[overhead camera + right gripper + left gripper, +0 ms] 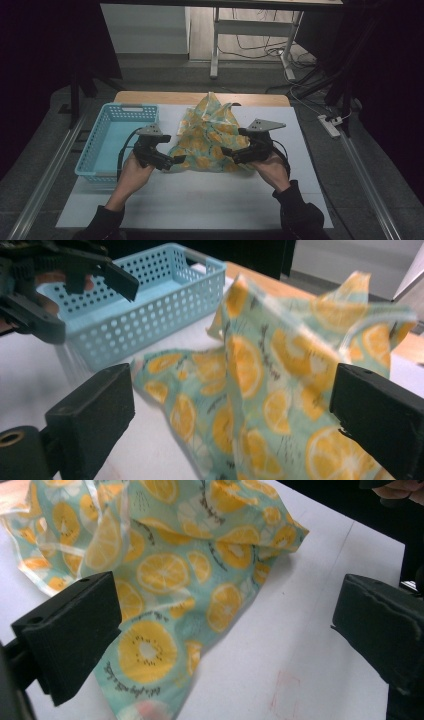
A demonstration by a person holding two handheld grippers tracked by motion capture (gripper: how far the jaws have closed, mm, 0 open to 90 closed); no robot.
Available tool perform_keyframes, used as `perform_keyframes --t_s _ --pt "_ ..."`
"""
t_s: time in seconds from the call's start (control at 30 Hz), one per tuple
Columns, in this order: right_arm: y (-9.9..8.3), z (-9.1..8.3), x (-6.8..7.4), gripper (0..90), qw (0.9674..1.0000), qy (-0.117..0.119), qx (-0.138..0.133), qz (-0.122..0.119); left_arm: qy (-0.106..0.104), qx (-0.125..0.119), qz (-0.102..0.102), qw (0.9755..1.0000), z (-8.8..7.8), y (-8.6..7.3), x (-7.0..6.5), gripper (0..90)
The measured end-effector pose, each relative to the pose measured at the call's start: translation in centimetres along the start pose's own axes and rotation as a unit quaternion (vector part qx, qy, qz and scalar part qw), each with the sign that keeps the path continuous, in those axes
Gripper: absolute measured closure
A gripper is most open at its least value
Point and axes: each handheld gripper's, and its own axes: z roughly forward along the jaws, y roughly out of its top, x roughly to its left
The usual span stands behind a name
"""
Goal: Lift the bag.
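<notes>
Currently both grippers bracket the orange-print cloth (209,140) heaped mid-frame on the white table (190,200), left gripper (176,161) and right gripper (227,151) jaws apart, nothing clamped — looks like regrasp before folding; next each must close on a cloth edge.

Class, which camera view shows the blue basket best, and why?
The high view: the whole blue basket is seen from above, left of the orange-print cloth, on the table. The right gripper view shows one perforated corner and side beyond the cloth. The left gripper view looks at cloth and tabletop instead.
</notes>
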Motion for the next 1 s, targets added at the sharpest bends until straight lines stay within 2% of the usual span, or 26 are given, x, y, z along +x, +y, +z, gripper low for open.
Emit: perform_keyframes --t_s 0.17,0.33,0.5,0.63,0.73,1.0 --pt "-1.1 -0.2 0.5 2.7 1.0 0.0 0.005 -0.001 0.0 0.005 -0.003 1.0 -0.4 -1.3 -0.5 0.0" --pt "-2.3 -0.7 1.2 2.4 1.0 -0.003 0.008 -0.005 0.0 -0.001 -0.013 0.9999 -1.0 -2.8 -0.9 0.0" --pt "-3.7 -1.4 1.9 2.4 0.9999 -0.007 0.012 -0.007 0.008 0.002 -0.011 0.9999 -1.5 -4.3 -1.8 0.0" --pt "-4.8 -2.3 2.2 2.4 0.9999 -0.012 0.011 -0.004 0.011 0.003 -0.007 0.9999 -2.1 -5.3 -2.5 0.0" --pt "-5.8 -3.1 2.4 2.4 0.9998 -0.02 0.008 -0.006 0.02 0.006 -0.006 0.9998 -2.7 -6.3 -3.0 0.0" --pt "-8.0 -5.2 2.6 1.7 0.9992 -0.04 0.009 -0.004 0.04 0.005 -0.021 0.999 -4.5 -8.8 -3.5 0.0"
